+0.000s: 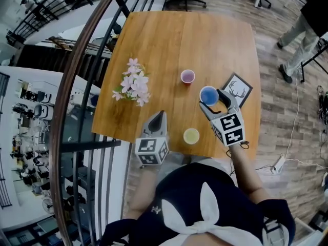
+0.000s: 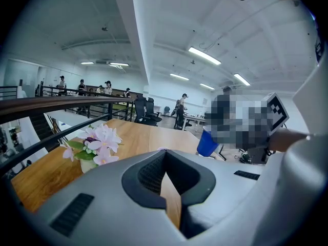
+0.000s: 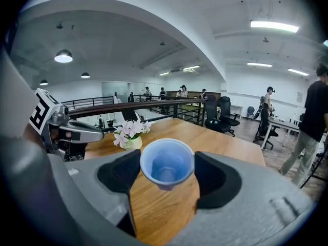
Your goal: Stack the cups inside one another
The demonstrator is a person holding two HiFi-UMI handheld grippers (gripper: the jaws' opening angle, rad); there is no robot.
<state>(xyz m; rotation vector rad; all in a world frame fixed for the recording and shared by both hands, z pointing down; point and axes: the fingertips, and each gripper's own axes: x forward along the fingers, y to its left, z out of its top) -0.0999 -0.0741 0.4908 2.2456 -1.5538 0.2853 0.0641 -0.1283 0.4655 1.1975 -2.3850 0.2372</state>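
Note:
A blue cup (image 1: 208, 95) hangs above the wooden table (image 1: 164, 40), right of centre, with my right gripper (image 1: 213, 101) shut on it. In the right gripper view the blue cup (image 3: 167, 163) sits upright between the two jaws, mouth up and empty. A pink cup (image 1: 187, 76) stands on the table just beyond and left of it. A yellow cup (image 1: 191, 136) stands near the table's front edge. My left gripper (image 1: 158, 118) hovers at the front edge, left of the yellow cup, jaws shut on nothing. The left gripper view shows the blue cup (image 2: 207, 143) off to the right.
A small vase of pink flowers (image 1: 132, 85) stands at the table's left side. A framed deer picture (image 1: 237, 89) lies at the right edge, beside the right gripper. A dark railing (image 1: 84, 60) runs along the left. A person's legs (image 1: 300, 40) are at the far right.

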